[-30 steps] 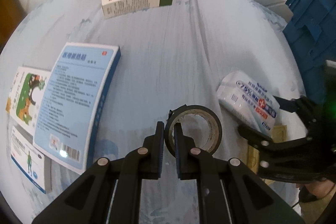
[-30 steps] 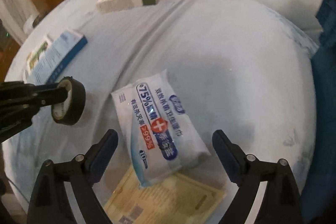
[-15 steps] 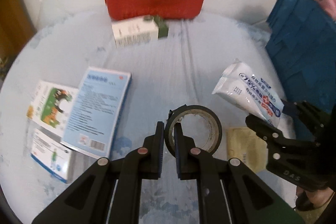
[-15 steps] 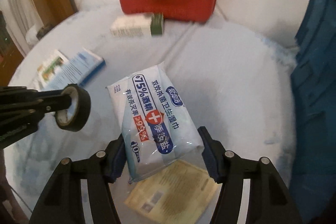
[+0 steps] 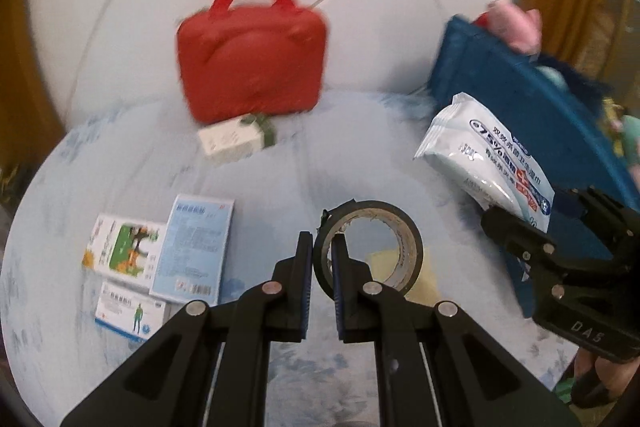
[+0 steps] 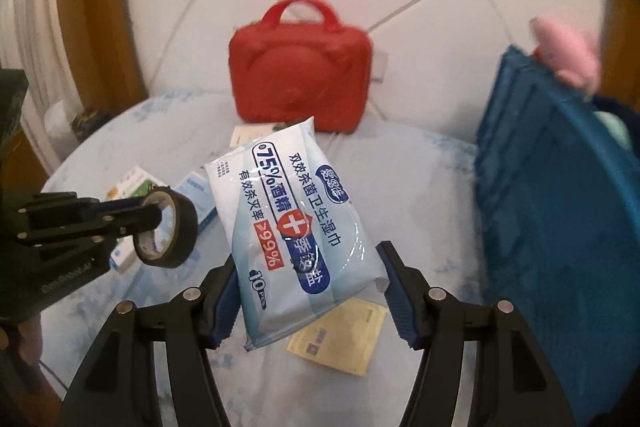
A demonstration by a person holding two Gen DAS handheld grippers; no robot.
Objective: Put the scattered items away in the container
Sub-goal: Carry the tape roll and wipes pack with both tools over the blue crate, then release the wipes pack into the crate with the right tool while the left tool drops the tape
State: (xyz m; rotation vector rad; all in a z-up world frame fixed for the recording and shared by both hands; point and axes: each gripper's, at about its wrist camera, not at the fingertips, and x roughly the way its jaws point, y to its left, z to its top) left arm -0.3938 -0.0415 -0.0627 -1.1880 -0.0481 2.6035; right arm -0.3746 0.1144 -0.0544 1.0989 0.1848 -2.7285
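My left gripper [image 5: 322, 259] is shut on the rim of a black tape roll [image 5: 370, 247] and holds it above the table; the roll also shows in the right wrist view [image 6: 168, 227]. My right gripper [image 6: 308, 291] is shut on a white-and-blue wet-wipes pack [image 6: 296, 223], lifted off the table; the pack also shows in the left wrist view [image 5: 488, 155]. The blue crate [image 6: 560, 211] stands at the right, also in the left wrist view [image 5: 540, 115], with soft items in it.
A red zip case [image 5: 252, 51] stands at the back with a white-and-green box [image 5: 236, 139] in front. Three flat medicine boxes [image 5: 192, 247] lie at the left. A yellow sachet [image 6: 340, 335] lies on the light blue tablecloth [image 5: 280, 179] below the pack.
Both grippers have risen and pulled back from the table. The right gripper closed on the wipes pack and lifted it off the sachet. The tape roll stays gripped.
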